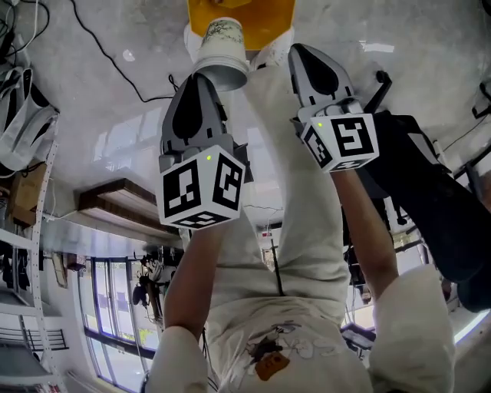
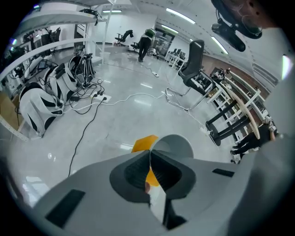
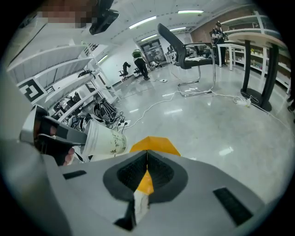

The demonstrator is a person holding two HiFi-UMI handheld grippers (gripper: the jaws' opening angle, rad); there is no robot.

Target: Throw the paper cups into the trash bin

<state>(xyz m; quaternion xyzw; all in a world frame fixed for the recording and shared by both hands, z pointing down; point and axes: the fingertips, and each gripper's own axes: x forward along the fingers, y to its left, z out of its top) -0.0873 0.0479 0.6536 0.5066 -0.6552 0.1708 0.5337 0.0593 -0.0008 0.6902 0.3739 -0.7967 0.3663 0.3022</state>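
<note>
Risk: paper cup (image 1: 222,50), wall pinched in left gripper (image 1: 203,78), dropping short of yellow trash bin (image 1: 272,19) at twelve o'clock if released early; right gripper (image 1: 301,55) jaws pressed together, empty.

White paper cup (image 1: 222,47) with leafy green print, yellow trash bin (image 1: 265,19)

The orange angular bin (image 1: 242,19) was chopped off by the top edge of the head view, so only a slab of it showed. In the left gripper view it was mostly tucked behind the left gripper (image 2: 150,156), just an orange corner poking out mid-frame. The white paper cup with green print (image 2: 177,144) showed only as a pale curve past the jaws pinching it. Right gripper view, same deal: the bin sat half behind the right gripper (image 3: 146,160). The person in the green top (image 2: 146,41), upper middle, was too tiny to make out.
</note>
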